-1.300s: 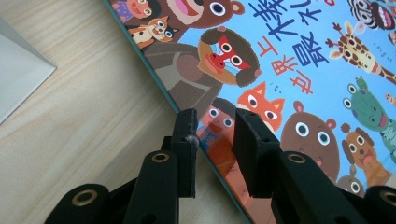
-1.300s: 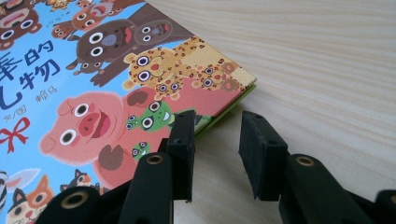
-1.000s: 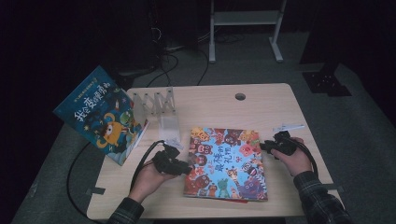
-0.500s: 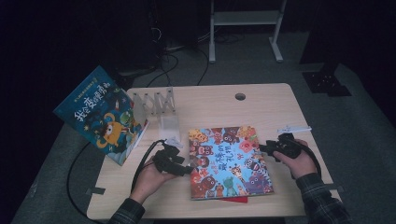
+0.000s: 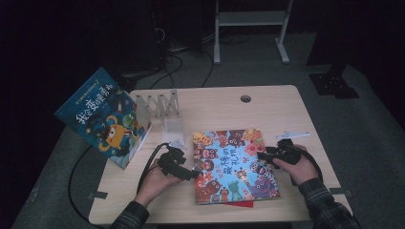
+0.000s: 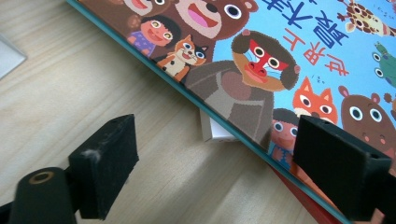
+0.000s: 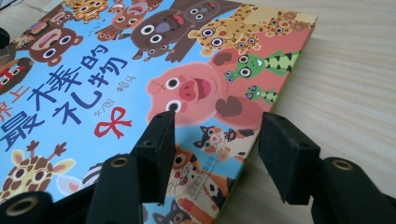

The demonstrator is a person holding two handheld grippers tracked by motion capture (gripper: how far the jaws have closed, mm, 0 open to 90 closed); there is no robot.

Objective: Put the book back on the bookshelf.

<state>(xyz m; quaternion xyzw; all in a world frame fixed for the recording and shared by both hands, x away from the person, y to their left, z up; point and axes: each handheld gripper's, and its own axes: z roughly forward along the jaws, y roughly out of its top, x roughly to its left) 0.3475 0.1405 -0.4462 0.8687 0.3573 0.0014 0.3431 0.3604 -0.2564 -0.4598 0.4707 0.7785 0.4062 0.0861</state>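
Observation:
A colourful animal picture book [image 5: 234, 164] lies flat on the wooden table [image 5: 215, 102], on top of a red sheet [image 5: 241, 203]. My left gripper [image 5: 193, 174] sits at the book's left edge. Its jaws have just been opening and now stand wide [image 6: 217, 140], with the book's edge [image 6: 261, 84] and a small white block [image 6: 212, 130] between them, untouched. My right gripper [image 5: 260, 155] is at the book's right edge. Its jaws have also just been opening and stand apart [image 7: 217, 135] over the cover's corner [image 7: 224, 98], with no pad pressing on it.
A blue picture book [image 5: 102, 117] stands tilted against a metal folding rack [image 5: 160, 107] at the table's left. A white paper slip [image 5: 292, 135] lies beyond the right hand. A cable hole [image 5: 245, 98] sits near the far edge. Dark floor surrounds the table.
The book has turned slightly, its near edge shifting to the right. Both hands stay at its sides; the right hand sits a little nearer the front edge.

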